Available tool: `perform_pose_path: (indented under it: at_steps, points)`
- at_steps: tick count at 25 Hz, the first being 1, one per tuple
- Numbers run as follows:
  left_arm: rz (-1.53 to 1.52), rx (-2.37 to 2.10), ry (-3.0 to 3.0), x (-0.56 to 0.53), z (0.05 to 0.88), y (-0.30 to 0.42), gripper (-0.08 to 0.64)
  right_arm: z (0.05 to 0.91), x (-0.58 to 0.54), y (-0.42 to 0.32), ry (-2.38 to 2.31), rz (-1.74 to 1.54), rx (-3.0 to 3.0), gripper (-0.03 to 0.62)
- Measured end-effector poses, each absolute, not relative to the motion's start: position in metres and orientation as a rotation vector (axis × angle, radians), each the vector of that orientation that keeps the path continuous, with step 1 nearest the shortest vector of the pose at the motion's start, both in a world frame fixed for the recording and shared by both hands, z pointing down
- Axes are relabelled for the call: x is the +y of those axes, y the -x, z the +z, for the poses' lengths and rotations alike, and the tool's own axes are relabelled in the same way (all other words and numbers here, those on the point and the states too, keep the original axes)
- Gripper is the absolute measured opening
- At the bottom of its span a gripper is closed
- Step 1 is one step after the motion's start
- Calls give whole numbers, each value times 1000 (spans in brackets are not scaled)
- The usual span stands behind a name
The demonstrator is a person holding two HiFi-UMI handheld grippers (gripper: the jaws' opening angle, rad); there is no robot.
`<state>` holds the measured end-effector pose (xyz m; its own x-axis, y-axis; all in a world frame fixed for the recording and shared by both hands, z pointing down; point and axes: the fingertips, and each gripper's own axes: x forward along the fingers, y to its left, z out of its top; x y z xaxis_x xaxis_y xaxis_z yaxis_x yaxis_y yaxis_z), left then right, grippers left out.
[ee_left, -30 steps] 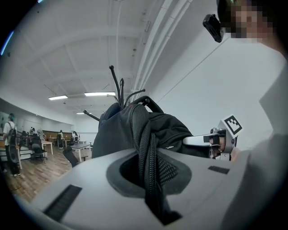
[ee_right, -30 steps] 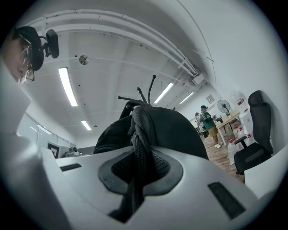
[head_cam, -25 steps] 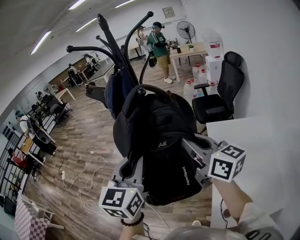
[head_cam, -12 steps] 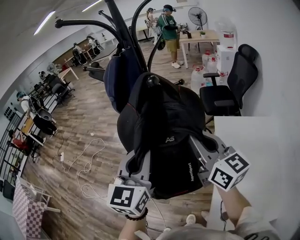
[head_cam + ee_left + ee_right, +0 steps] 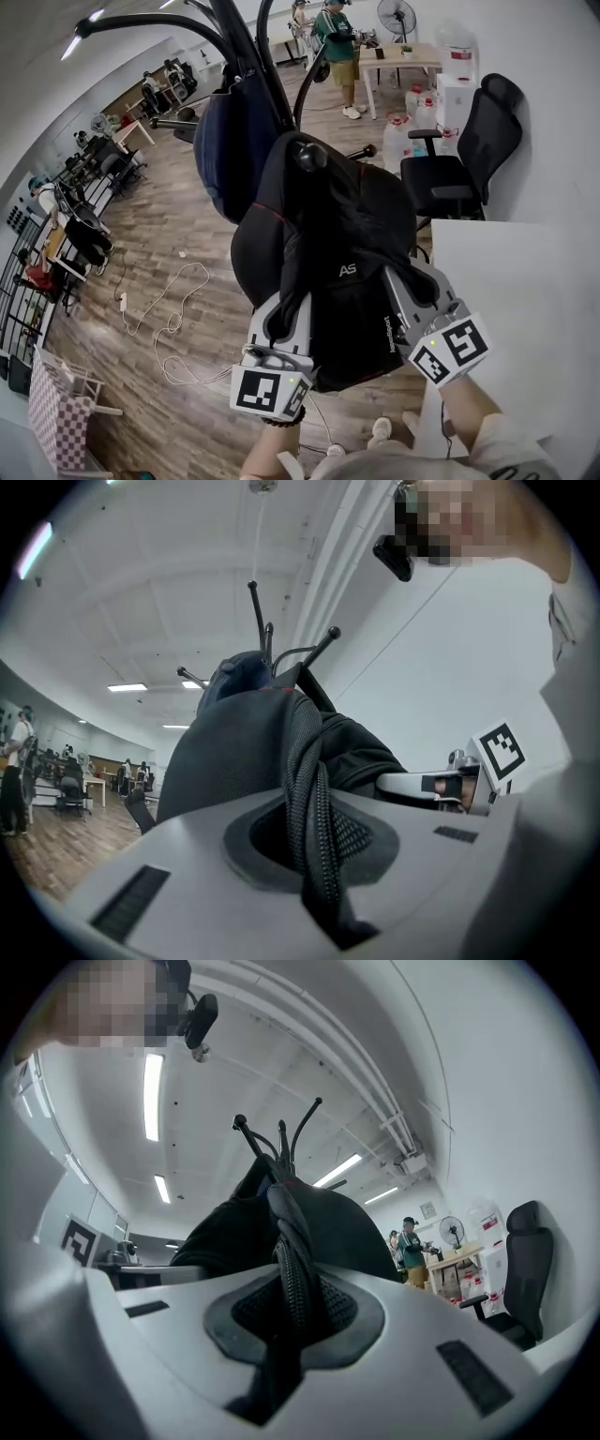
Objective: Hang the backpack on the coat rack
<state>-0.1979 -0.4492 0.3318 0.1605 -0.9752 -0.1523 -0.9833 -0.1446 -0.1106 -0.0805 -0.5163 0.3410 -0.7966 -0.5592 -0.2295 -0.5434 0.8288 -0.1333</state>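
at the coat rack [image 5: 240,39], left gripper [image 5: 285,317] and right gripper [image 5: 409,289] each clamp a strap [image 5: 310,799] of the backpack [image 5: 328,225], seemingly hooked; release next.

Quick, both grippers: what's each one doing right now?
Left gripper: shut on a backpack strap.
Right gripper: shut on the other backpack strap.

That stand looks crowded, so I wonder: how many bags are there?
2. A black backpack is nearest the camera, and a dark blue bag hangs on the coat rack behind it. Others may be hidden behind them.
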Motion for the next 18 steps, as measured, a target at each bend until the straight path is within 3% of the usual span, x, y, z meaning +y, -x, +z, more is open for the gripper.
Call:
perform_pose_path:
  at_steps: [15, 17, 18]
  points:
    - [180, 1702, 2267, -424, 335, 166, 62, 350, -488, 69, 899, 153, 2686, 37]
    - [184, 1695, 2279, -417, 338, 165, 95, 353, -483, 69, 889, 150, 2694, 40]
    - [187, 1702, 2274, -414, 339, 167, 164, 354, -483, 71, 878, 152, 2697, 43]
